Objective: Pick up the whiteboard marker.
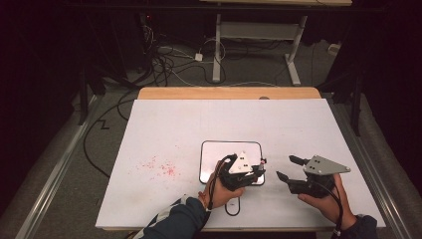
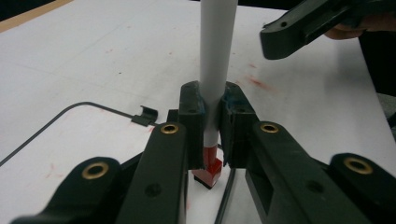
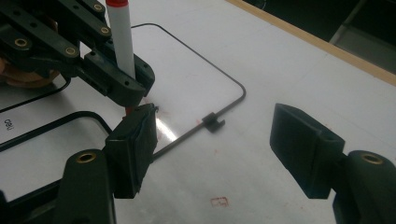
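A small whiteboard (image 1: pixel 219 152) with a thin black frame (image 3: pixel 233 100) lies at the middle of the white table. My left gripper (image 1: pixel 259 168) is over its near right corner, shut on a white marker (image 2: pixel 215 65) held upright. The marker's red tip (image 2: pixel 208 171) points down and meets the board's surface or is just off it. In the right gripper view the same marker (image 3: pixel 119 39) stands in the left gripper (image 3: pixel 126 86). My right gripper (image 1: pixel 287 168) hovers to the right of the board, open (image 3: pixel 219 149) and holding nothing.
Red smudges (image 1: pixel 160 168) mark the white sheet left of the board. A small red square mark (image 3: pixel 218 201) lies near the right gripper. A black printed outline (image 1: pixel 234 206) sits near the front edge. Cables and table legs (image 1: pixel 216 59) are on the floor beyond.
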A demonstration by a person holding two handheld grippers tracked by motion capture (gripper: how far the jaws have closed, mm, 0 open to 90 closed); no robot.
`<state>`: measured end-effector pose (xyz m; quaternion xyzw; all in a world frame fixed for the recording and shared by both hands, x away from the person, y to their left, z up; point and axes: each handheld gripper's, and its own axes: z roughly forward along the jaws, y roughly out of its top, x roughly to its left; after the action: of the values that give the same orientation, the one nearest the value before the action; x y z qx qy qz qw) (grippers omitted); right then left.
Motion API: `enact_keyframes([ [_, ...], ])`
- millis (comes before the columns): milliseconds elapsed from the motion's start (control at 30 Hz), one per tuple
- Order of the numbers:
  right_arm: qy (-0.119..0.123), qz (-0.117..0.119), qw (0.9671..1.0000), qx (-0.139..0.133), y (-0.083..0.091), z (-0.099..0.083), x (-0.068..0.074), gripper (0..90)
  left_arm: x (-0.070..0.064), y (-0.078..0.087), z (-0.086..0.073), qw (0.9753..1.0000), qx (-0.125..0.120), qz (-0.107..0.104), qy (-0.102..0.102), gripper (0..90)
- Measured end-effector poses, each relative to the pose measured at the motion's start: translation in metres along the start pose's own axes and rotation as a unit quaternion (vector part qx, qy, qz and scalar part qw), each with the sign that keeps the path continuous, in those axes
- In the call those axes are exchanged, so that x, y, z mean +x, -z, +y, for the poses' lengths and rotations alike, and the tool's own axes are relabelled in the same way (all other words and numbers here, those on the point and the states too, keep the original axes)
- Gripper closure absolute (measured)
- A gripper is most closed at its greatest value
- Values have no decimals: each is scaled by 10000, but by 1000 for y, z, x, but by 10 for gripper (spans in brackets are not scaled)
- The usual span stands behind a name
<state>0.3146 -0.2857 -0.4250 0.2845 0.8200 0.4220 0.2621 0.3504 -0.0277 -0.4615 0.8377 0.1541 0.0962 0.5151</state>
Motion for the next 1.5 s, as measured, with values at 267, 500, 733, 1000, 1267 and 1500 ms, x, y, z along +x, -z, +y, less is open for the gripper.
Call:
enact_keyframes([
  [267, -6, -42, 10000, -50, 3, 1, -2, 331, 8, 17, -6, 9999, 145, 53, 76, 787],
  [500, -11, -50, 10000, -44, 3, 2, -2, 331, 15, 46, -17, 9993, 313, 141, 155, 787],
  [733, -13, -56, 10000, -26, 1, 2, -1, 330, 24, 87, -39, 9983, 341, 374, 283, 787],
  [1000, 48, -8, 10000, -7, -1, 4, 2, 329, 35, 124, -60, 9951, 341, 711, 589, 786],
  [1267, 69, 37, 10000, 28, -4, 4, 3, 330, 25, 105, -53, 9972, 248, 553, 447, 787],
  [1500, 61, 35, 10000, 30, -3, 3, 3, 330, 17, 81, -41, 9987, 183, 354, 333, 786],
])
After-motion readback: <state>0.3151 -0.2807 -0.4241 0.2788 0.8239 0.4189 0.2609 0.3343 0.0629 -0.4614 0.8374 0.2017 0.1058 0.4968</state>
